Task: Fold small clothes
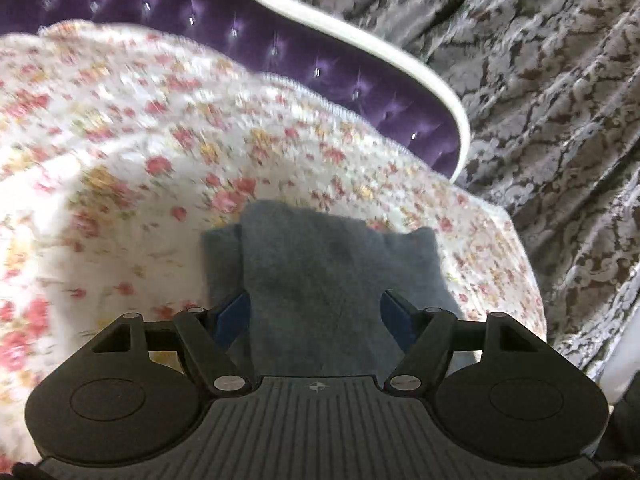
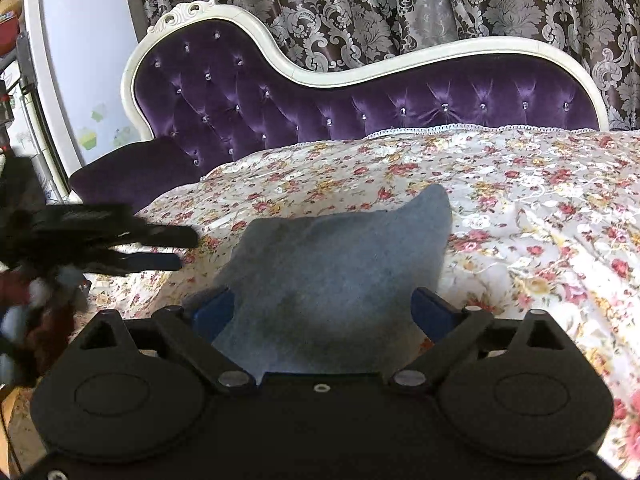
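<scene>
The small grey cloth (image 2: pixel 340 264) lay on the flowery bed cover (image 2: pixel 520 208). Each hand-held gripper, left (image 1: pixel 316 308) and right (image 2: pixel 324 304), was wide open with the cloth between its fingers, gripping nothing. A good fold needed edges lined up, then pressed flat.

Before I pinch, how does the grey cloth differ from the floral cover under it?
The grey cloth is plain blue-grey; the floral cover is white with red and yellow flowers. The grey cloth is a small piece with one corner poking up; the floral cover spreads past the frame, lightly wrinkled, with a lace edge. Both are soft fabric.
</scene>
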Motion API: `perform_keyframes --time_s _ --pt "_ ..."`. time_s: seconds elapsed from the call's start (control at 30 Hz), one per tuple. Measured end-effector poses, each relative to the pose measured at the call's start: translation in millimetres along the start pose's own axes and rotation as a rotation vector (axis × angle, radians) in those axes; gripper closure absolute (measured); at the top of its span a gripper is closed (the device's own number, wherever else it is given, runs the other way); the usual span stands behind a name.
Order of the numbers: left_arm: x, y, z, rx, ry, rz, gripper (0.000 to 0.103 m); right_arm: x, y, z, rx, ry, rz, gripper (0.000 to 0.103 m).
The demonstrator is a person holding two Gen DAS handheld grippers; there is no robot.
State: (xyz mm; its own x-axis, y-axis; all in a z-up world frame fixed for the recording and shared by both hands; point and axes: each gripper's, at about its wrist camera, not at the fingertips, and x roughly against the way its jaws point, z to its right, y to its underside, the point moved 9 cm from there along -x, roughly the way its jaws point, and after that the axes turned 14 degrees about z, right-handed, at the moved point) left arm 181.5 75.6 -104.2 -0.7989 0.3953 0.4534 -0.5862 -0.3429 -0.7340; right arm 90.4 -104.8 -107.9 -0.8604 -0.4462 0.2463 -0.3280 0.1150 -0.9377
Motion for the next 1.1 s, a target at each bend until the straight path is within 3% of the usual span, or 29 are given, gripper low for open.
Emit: perform_keyframes --time_s 0.17,0.23,0.27,0.37,0.5,0.7,0.87,0.97,1.1 --pt "-22.6 11.6 -9.2 -0.018 -0.046 -0.038 0.035 5.4 8.2 0.7 -0.029 -0.006 -0.007 0.007" --pt "-25.9 12.9 -11.8 0.012 -0.045 -0.04 0.046 8.1 8.9 1.1 -0.033 -0.009 -0.004 0.007" --pt "-26.9 13.7 -12.9 0.028 -0.041 -0.042 0.058 9.4 9.0 0.6 -0.035 -0.01 -0.001 0.007" --pt "-26.4 14.9 -12.3 0.037 -0.02 -0.032 0.079 11.2 9.0 -0.2 -0.036 -0.017 0.001 0.007" --pt "-16.6 12.2 -14.4 0.028 -0.051 0.012 0.09 8.6 12.0 -6.2 -0.026 -0.031 -0.009 0.006" --pt "-3.8 10.3 -26.2 -0.011 -0.124 0.045 0.095 7.1 14.4 -18.1 0.005 -0.067 -0.018 0.006" --pt "-3.7 14.6 -38.5 0.022 -0.148 0.04 0.096 -5.5 -0.8 -29.0 0.057 -0.137 -0.02 0.001" --pt "-4.9 16.4 -39.0 0.01 -0.148 0.031 0.096 -35.7 -11.8 -18.8 0.047 -0.162 -0.042 0.001" --pt "-6.0 18.0 -38.3 -0.014 -0.149 0.022 0.095 -95.0 -8.2 21.7 -0.065 -0.147 -0.137 0.001"
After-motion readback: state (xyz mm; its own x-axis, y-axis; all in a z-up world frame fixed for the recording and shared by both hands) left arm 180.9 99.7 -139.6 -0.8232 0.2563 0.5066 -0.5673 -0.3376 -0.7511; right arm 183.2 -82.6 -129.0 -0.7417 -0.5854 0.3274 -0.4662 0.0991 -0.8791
